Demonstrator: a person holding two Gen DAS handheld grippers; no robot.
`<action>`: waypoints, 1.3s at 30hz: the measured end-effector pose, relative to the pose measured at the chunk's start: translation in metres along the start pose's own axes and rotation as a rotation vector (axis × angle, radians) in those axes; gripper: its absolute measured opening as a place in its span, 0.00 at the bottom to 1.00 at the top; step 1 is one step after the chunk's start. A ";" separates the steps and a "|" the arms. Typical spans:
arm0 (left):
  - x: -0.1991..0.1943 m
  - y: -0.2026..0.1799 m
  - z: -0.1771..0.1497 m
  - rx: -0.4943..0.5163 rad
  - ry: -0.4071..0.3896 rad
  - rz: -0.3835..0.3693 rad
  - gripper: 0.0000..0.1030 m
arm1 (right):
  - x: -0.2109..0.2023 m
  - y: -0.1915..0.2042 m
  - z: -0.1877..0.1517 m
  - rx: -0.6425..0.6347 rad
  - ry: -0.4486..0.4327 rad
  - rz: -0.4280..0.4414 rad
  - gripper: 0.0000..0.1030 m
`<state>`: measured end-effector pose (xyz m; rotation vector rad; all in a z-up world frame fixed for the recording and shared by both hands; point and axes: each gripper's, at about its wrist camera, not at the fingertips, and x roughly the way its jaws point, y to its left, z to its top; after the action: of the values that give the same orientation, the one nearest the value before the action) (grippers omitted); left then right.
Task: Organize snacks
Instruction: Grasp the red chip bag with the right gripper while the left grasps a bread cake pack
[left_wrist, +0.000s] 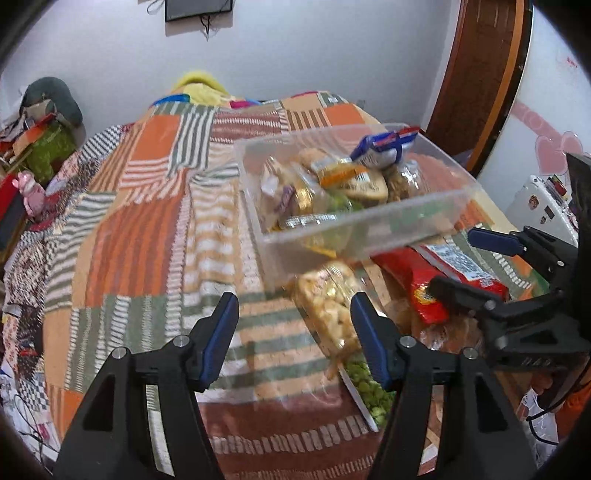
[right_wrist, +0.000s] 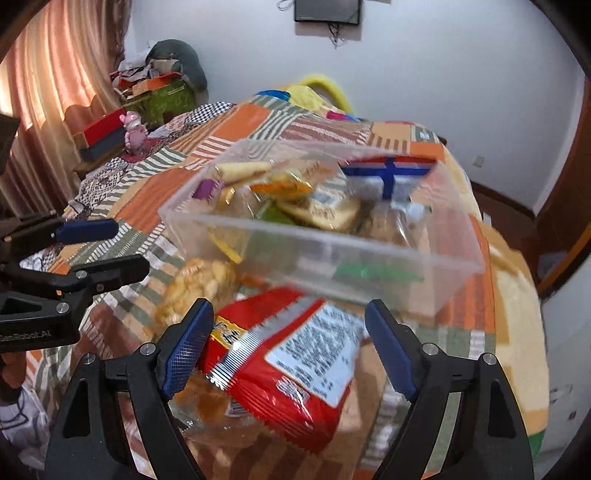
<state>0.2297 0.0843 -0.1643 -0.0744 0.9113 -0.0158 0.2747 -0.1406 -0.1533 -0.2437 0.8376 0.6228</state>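
Note:
A clear plastic bin (left_wrist: 351, 236) (right_wrist: 332, 254) stands on the patchwork quilt (left_wrist: 129, 240) (right_wrist: 258, 122), filled with several snack packets, a blue-and-red one (left_wrist: 388, 146) (right_wrist: 388, 170) on top. In front of it lie a clear bag of pale crackers (left_wrist: 328, 306) (right_wrist: 199, 280), a red snack bag (left_wrist: 428, 280) (right_wrist: 280, 369) and a packet of green peas (left_wrist: 369, 395). My left gripper (left_wrist: 295, 314) (right_wrist: 107, 251) is open above the quilt, the cracker bag just inside its right finger. My right gripper (right_wrist: 288, 332) (left_wrist: 476, 266) is open, straddling the red bag without pressing it.
The quilt covers a bed that falls away at the right edge. A cluttered stand with a pink toy (left_wrist: 31, 192) (right_wrist: 133, 129) and boxes sits at the left. A wooden door (left_wrist: 480, 74), a white appliance (left_wrist: 535, 206) and a curtain (right_wrist: 55, 74) line the room.

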 end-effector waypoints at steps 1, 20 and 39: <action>0.003 -0.001 -0.002 -0.003 0.007 -0.008 0.61 | -0.001 -0.006 -0.003 0.017 0.003 -0.004 0.79; 0.042 -0.026 -0.001 -0.034 0.056 -0.081 0.61 | -0.031 -0.053 -0.039 0.163 0.016 -0.043 0.81; 0.058 -0.019 -0.008 -0.072 0.090 -0.105 0.42 | 0.010 -0.042 -0.041 0.110 0.089 -0.033 0.64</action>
<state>0.2595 0.0625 -0.2137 -0.1899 0.9970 -0.0840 0.2795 -0.1879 -0.1896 -0.1860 0.9483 0.5367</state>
